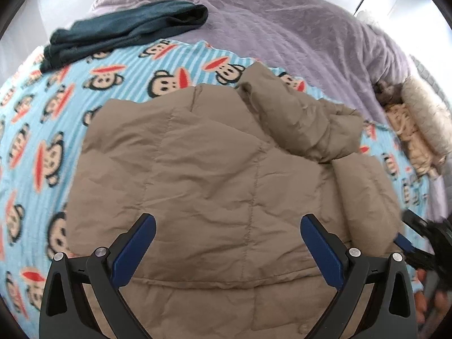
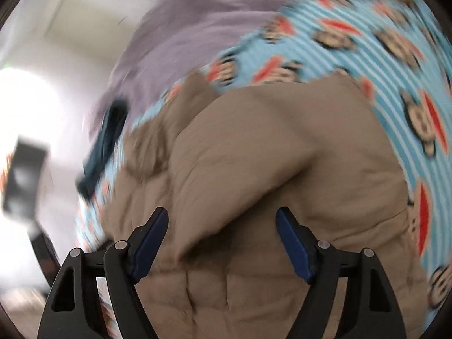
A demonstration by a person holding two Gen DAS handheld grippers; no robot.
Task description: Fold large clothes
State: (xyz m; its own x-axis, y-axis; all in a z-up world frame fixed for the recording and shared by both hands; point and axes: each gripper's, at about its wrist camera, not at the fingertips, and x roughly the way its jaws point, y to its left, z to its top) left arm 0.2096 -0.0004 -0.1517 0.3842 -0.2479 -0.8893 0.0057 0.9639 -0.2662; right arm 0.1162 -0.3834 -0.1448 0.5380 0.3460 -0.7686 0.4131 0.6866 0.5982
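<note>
A tan quilted puffer jacket (image 1: 214,175) lies spread on a blue striped monkey-print blanket (image 1: 42,130) on the bed. One sleeve (image 1: 305,118) is folded across its upper right. My left gripper (image 1: 227,221) is open and empty, hovering over the jacket's lower middle. My right gripper (image 2: 223,214) is open and empty, over a raised fold of the same jacket (image 2: 282,147); this view is blurred by motion. The right gripper also shows at the right edge of the left wrist view (image 1: 415,237), beside the jacket's right hem.
A folded dark teal garment (image 1: 124,34) lies at the blanket's far left. A lilac duvet (image 1: 296,34) covers the far side of the bed. Beige and cream plush items (image 1: 415,130) sit along the bed's right edge. White wall and wardrobe doors stand behind.
</note>
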